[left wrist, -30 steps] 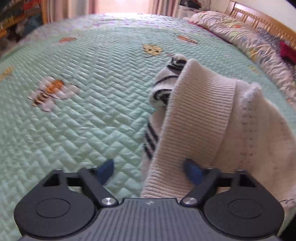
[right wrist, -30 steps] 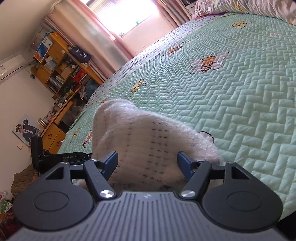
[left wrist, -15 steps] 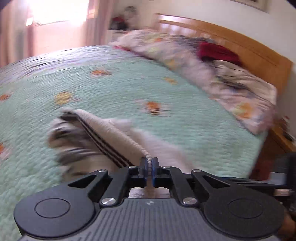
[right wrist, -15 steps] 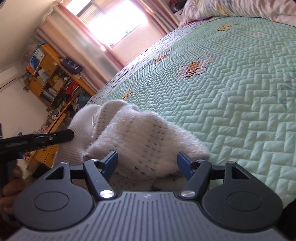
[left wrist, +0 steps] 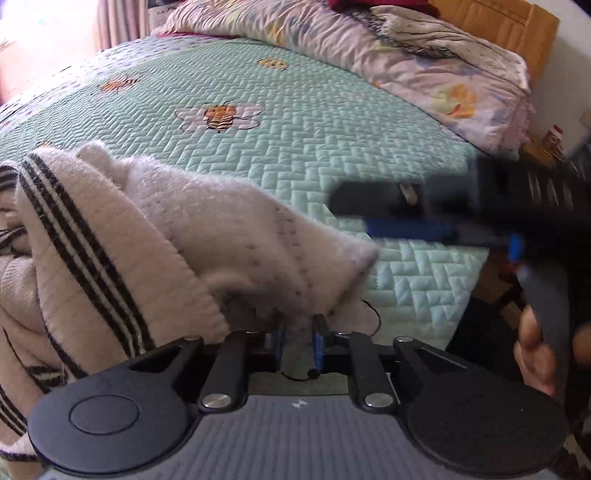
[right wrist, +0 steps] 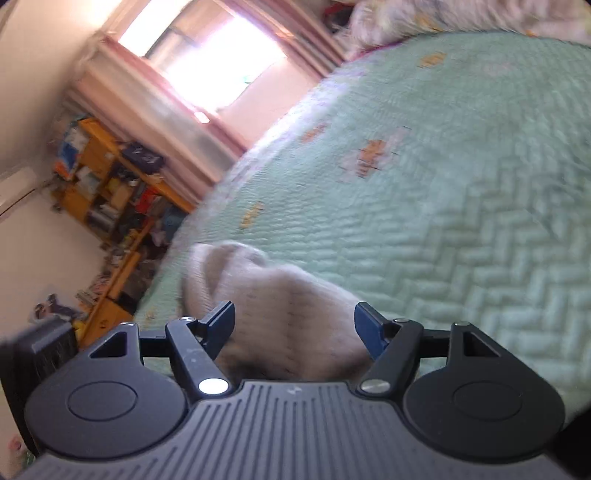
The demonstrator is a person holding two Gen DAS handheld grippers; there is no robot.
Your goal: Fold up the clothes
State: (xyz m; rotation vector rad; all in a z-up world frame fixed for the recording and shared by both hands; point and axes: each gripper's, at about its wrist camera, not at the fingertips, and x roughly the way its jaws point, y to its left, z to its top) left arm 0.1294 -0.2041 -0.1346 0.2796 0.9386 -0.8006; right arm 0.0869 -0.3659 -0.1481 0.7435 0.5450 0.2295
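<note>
The left gripper has swung toward the bed's right edge and its jaws have just eased apart — sweater fuzz still between them, grip uncertain. The right gripper waits released around the heap on the bed; the fold has barely begun.

Heaped cream sweater blocking the near left of the bed; folds pressed right up against the left claw, cloth between its narrowly parted fingers, just opening. Open quilt beyond the heap, free across to the rumpled duvet walling the far edge below the headboard. Right claw barring the near right, low over the quilt. Shelves crowding the floor past the bed's far side.
</note>
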